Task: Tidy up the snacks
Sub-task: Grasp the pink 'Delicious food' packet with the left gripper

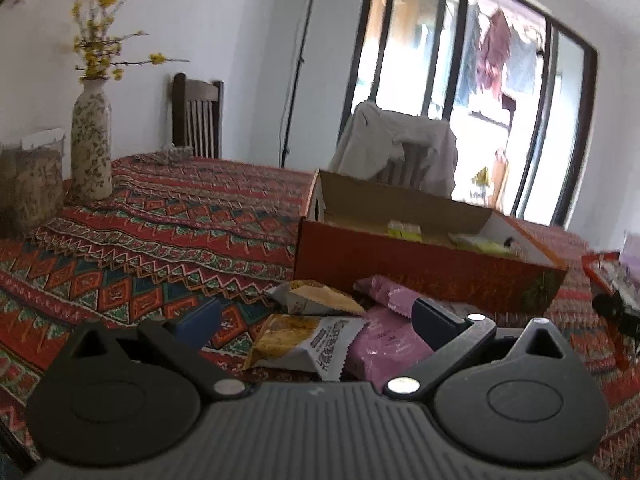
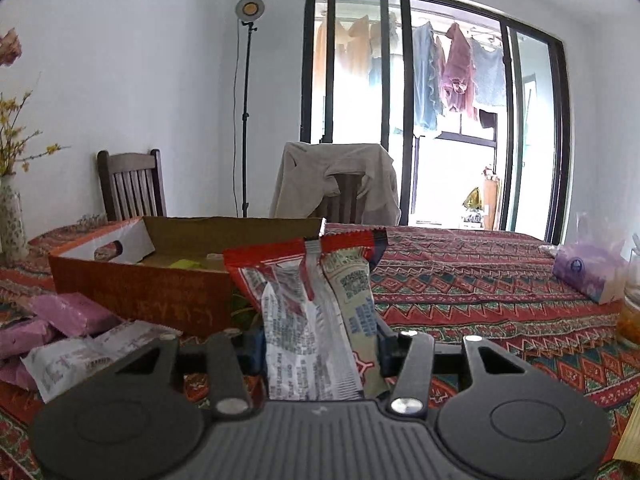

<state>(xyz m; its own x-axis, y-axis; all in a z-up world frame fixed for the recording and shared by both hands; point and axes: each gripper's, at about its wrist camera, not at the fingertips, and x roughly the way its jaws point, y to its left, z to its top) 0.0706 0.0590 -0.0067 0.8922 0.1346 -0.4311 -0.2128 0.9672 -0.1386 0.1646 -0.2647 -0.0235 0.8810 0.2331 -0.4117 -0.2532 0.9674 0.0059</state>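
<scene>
An open orange cardboard box stands on the patterned tablecloth and holds a few yellow-green packets; it also shows in the right wrist view. In front of it lie yellow-and-white snack packets and pink packets. My left gripper is open just above these packets and holds nothing. My right gripper is shut on a red-and-silver snack packet, held upright to the right of the box. Pink packets and a white packet lie at the left in the right wrist view.
A floral vase with yellow flowers and a clear jar stand at the table's left. A purple tissue pack and a glass jar sit at the right. Two chairs stand behind the table, one draped with cloth.
</scene>
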